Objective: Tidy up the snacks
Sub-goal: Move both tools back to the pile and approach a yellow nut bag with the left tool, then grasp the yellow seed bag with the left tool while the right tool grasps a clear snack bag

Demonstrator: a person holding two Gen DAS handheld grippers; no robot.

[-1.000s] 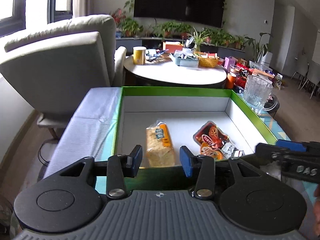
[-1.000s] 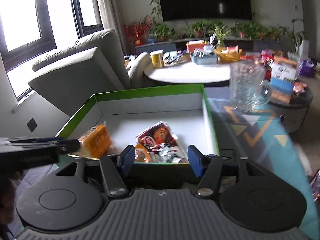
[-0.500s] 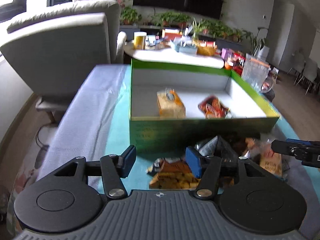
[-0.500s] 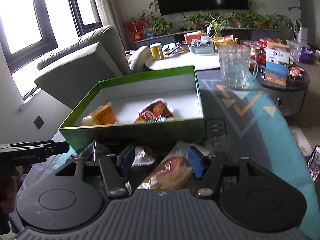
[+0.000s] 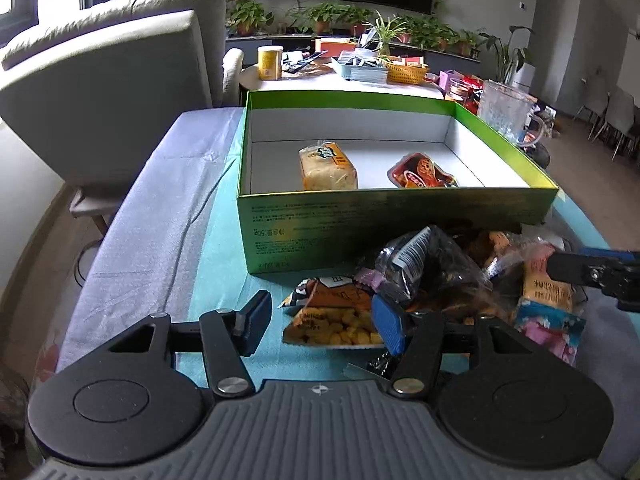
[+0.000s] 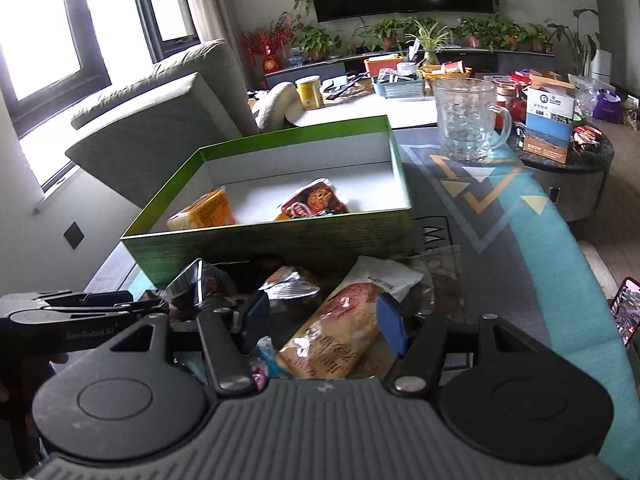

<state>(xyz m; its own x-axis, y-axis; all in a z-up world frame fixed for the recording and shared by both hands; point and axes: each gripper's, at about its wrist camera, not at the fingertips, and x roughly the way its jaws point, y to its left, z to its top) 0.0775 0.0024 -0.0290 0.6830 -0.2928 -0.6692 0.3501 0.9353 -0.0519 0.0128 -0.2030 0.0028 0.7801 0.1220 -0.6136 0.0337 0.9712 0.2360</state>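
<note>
A green box (image 5: 360, 232) with a white inside holds a bread pack (image 5: 328, 166) and a red snack pack (image 5: 422, 171); it shows in the right wrist view too (image 6: 280, 240). A pile of loose snack packs lies in front of it. My left gripper (image 5: 320, 320) is open above an orange snack bag (image 5: 336, 316). My right gripper (image 6: 320, 322) is open over an orange-red bread pack (image 6: 340, 336). Neither holds anything.
A glass mug (image 6: 466, 120) stands on the patterned cloth right of the box. A grey armchair (image 5: 108, 80) is at the left. A cluttered round table (image 5: 340, 80) stands behind the box. A phone (image 6: 626, 312) lies at the right edge.
Both grippers have pulled back from over the box and down to the snack pile in front of it. Both stay open and empty.
</note>
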